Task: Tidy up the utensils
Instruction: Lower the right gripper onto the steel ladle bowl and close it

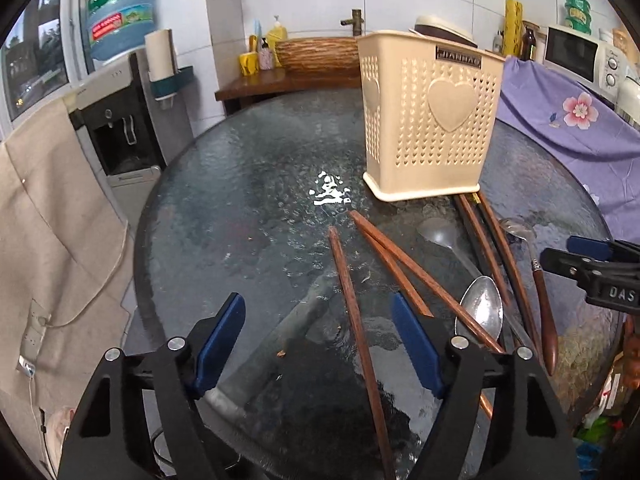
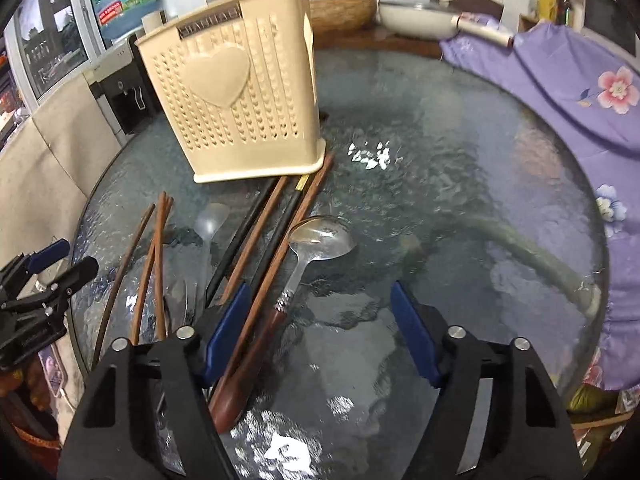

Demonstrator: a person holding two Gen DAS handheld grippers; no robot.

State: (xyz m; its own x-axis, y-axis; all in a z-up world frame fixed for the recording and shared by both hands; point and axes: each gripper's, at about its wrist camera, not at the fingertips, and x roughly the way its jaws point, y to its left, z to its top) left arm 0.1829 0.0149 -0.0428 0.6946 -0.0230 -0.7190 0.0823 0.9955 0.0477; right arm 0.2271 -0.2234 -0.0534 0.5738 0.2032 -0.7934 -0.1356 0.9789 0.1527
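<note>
A beige perforated utensil holder [image 1: 428, 120] with a heart on its side stands on the round glass table [image 1: 248, 200]; it also shows in the right wrist view [image 2: 240, 112]. Brown wooden chopsticks [image 1: 352, 300] lie in front of it, with a steel spoon [image 1: 482, 312] and a wooden-handled spoon [image 1: 540, 280]. My left gripper [image 1: 320, 344] is open above the table, one chopstick lying between its fingers. My right gripper [image 2: 320, 332] is open over the wooden-handled spoon [image 2: 316, 240], with chopsticks [image 2: 276, 240] by its left finger.
A purple flowered cloth [image 1: 568, 112] covers the table's right side. A water dispenser [image 1: 120, 128] and beige cloth [image 1: 52, 220] stand to the left. A wooden shelf with a basket [image 1: 316, 56] is behind the table. A microwave [image 1: 576, 56] is at the far right.
</note>
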